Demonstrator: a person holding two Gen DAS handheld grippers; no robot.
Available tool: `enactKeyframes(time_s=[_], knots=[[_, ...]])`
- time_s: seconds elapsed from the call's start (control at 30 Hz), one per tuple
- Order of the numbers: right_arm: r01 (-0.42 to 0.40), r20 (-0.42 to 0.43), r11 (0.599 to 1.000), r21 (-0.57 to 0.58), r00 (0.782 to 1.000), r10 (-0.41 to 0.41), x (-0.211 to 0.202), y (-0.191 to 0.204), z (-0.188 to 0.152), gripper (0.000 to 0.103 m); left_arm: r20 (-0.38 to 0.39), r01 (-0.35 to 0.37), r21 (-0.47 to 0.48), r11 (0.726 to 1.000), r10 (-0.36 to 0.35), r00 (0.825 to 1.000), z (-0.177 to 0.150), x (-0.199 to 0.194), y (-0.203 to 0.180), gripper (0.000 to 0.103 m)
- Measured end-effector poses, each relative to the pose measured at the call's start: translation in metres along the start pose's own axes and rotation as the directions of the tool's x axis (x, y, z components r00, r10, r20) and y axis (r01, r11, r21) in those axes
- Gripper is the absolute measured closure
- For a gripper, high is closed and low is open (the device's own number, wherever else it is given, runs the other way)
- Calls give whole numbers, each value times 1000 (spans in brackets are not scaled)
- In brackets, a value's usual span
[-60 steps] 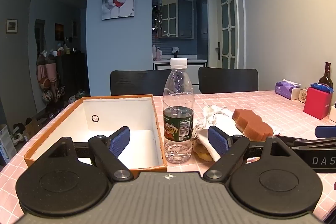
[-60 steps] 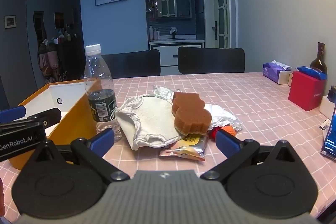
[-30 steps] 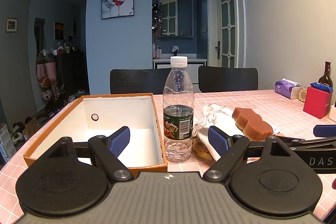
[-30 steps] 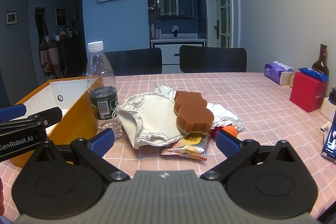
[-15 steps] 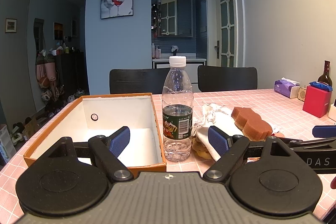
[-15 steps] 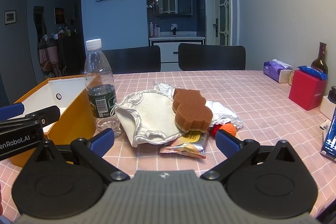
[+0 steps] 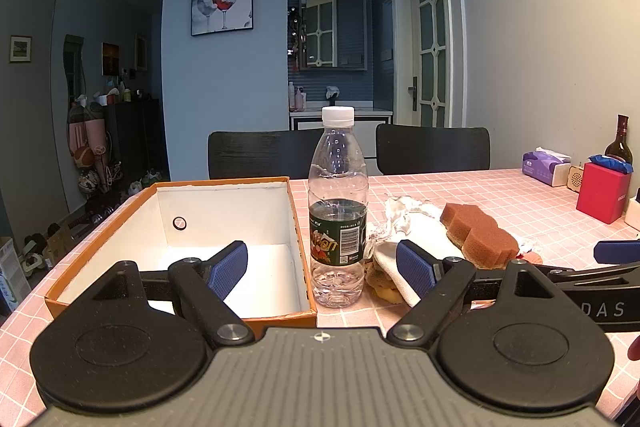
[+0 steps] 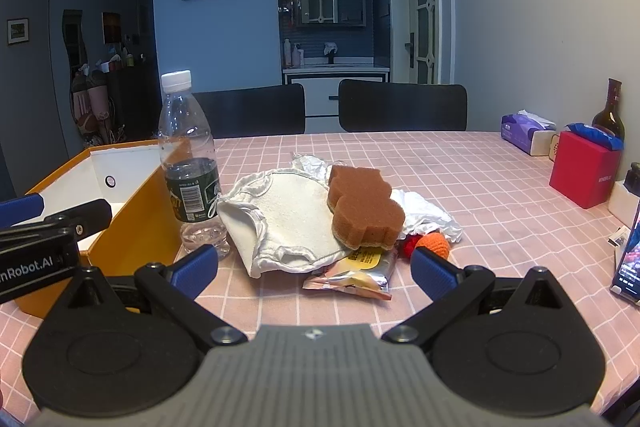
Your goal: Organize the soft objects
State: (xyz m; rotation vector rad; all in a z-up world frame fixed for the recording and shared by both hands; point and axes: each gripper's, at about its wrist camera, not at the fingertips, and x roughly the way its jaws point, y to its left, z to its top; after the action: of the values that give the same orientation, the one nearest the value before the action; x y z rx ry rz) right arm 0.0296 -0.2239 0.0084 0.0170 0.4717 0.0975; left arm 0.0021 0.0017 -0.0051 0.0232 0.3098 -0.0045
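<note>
A brown sponge (image 8: 362,209) (image 7: 478,233) lies on a white cloth (image 8: 282,223) (image 7: 416,231) in the middle of the pink checked table. Under them sit a foil snack packet (image 8: 354,277), crumpled silver foil (image 8: 426,213) and an orange and red knitted toy (image 8: 430,245). A clear water bottle (image 7: 338,211) (image 8: 192,167) stands beside an orange box with white inside (image 7: 224,231) (image 8: 132,195). My left gripper (image 7: 322,267) is open, straddling the bottle and the box's near right corner. My right gripper (image 8: 314,271) is open, just short of the pile.
At the far right stand a red box (image 8: 584,173) (image 7: 602,195), a purple tissue pack (image 8: 526,129), a dark bottle (image 8: 608,111) and a phone (image 8: 628,261). Two black chairs (image 8: 402,105) line the table's far edge.
Both views have shifted only slightly. The right gripper has tilted a little, so the pile sits slightly lower in its view. Nothing was taken hold of or let go.
</note>
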Motion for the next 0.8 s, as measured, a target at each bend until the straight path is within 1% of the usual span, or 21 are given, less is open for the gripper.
enactKeyframes(time_s=[0.8], knots=[[2, -2, 1000, -1, 1000, -2, -1, 1, 0, 2, 2, 2, 8, 1000, -2, 1000, 1, 1, -5, 5]])
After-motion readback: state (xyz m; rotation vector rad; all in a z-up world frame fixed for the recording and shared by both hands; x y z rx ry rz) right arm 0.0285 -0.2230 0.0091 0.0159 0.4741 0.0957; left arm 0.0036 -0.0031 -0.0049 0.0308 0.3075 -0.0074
